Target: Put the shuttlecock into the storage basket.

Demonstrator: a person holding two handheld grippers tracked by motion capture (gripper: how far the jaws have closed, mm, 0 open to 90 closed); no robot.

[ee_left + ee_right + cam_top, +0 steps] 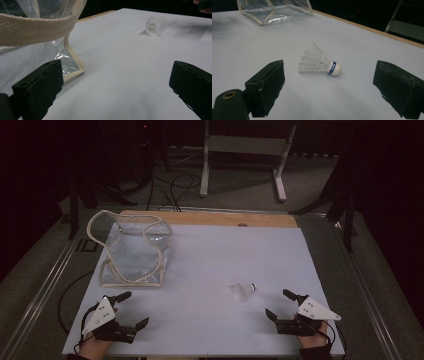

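A white shuttlecock [244, 290] [319, 62] [155, 25] lies on its side on the white table top [215, 255], its cork tip with a blue band pointing right. A clear plastic bag with cream webbing edges [131, 249] [37, 27] [274, 11] stands crumpled at the left. My left gripper [136, 309] [115, 87] rests open near the front left, just in front of the bag. My right gripper [280, 304] [329, 87] is open at the front right, a little short of the shuttlecock, with nothing between its jaws.
A wooden strip [210, 218] runs along the table's far edge. Beyond it stand a white metal frame [245, 150] and cables on the grey floor [165, 185]. Metal rails [45, 285] flank the table on both sides.
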